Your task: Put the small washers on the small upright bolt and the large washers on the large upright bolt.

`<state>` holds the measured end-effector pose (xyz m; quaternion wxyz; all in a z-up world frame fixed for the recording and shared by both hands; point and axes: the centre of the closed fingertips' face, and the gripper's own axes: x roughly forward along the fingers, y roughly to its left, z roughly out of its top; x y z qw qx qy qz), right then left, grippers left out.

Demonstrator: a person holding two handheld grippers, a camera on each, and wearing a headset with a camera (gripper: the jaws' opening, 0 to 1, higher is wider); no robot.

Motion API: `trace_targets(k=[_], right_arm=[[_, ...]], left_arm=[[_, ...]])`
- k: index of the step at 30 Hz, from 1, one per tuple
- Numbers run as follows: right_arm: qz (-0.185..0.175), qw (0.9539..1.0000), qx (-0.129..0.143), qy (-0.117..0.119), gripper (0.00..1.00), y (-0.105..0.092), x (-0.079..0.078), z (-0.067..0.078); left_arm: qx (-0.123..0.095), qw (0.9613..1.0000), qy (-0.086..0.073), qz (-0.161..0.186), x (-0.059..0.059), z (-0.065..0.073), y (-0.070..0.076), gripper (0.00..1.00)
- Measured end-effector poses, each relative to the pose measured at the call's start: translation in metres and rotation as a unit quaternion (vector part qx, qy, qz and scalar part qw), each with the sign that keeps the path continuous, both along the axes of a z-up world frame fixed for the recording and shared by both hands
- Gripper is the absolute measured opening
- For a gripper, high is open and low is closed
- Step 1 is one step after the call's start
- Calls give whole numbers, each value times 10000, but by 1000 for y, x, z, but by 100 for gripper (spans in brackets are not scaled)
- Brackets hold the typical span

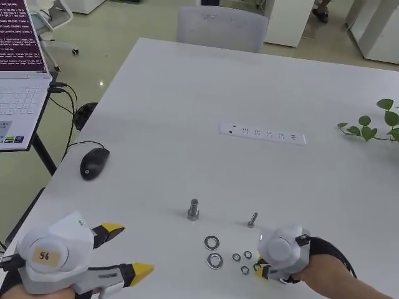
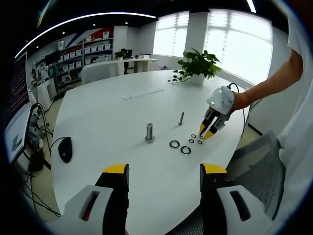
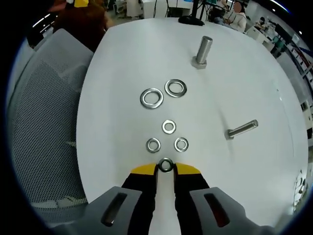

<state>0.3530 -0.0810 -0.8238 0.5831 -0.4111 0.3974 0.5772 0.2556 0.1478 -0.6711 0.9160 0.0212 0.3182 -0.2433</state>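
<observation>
- Small washer (image 3: 166, 165) sits between the tips of the right gripper (image 3: 166, 172). Its fingers (image 3: 143, 171) are drawn narrow and appear to pinch the washer by its rim, low over the tabletop (image 3: 117, 147).
- That hold is on a thin, slick edge. If the squeeze is off-centre, the washer could flip out on the lift and roll toward the near edge of the tabletop.
- Three loose small washers (image 3: 169, 127) lie just beyond the fingertips. A sideways drag instead of a clean lift would likely scatter them or push them in among the two large washers (image 3: 151, 97).
- The small bolt (image 3: 242, 129) stands on its head off to one side of the cluster, on a narrow base. A washer brought down off-centre, or a nudge from a fingertip, could tip it over.
- Because the tips flank the washer's hole closely, they may strike the top of the bolt before the hole finds it.
- The large bolt (image 3: 203, 51) stands farther off, past the large washers. Carrying the small washer there would spoil the sorting.
- The left gripper (image 2: 165, 171) hovers over the near side of the tabletop, well apart from the parts, with its fingers wide and holding nothing. It poses a risk only if it swings in toward the right gripper.
</observation>
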Motion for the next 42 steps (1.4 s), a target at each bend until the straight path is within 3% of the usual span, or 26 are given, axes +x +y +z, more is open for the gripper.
trace_targets(k=[18,42], right_arm=[[-217,9997,113,-14,14,-2,6,8],[-512,9972,426,-348,14,7,57,62]], left_arm=[[5,10000,16,23,0,-1,2,58],[-26,10000,-19,40,2,-1,2,58]])
